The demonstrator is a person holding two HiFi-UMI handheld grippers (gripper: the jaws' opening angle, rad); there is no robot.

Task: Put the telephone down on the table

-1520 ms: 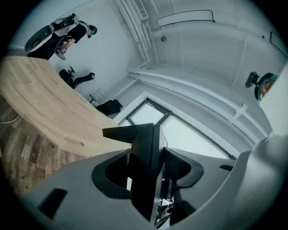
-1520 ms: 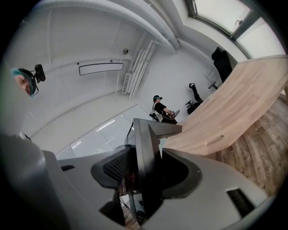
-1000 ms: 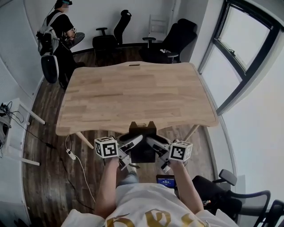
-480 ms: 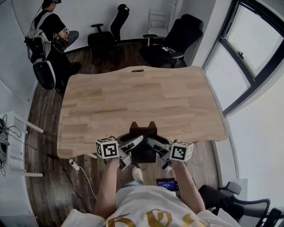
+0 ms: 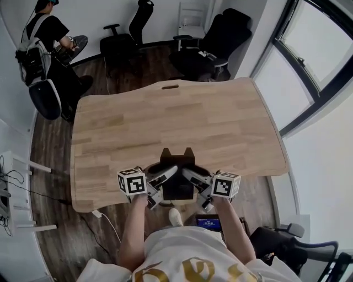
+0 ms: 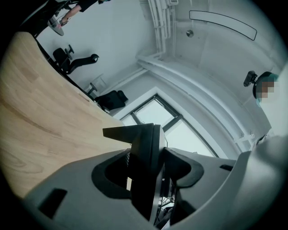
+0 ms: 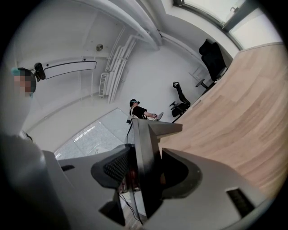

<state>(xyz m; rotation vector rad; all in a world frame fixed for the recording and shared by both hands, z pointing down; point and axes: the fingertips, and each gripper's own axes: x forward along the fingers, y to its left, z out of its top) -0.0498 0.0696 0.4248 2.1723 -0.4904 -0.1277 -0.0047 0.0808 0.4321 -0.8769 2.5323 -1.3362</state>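
Office or meeting room, probably: a large wooden table (image 5: 165, 121) on a plank floor (image 5: 55, 137), black swivel chairs (image 5: 118, 48) along white walls (image 5: 95, 15), and tall windows (image 5: 325, 49) at right.

The left gripper (image 6: 150, 173) gripped the dark telephone (image 6: 143, 137) edge-on between its jaws, the wooden table (image 6: 40, 117) stretching away on its left.

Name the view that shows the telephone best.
The head view: the telephone shows whole from above, a dark shape against the table. Each gripper view shows only a dark, edge-on slab of it clamped between the jaws.
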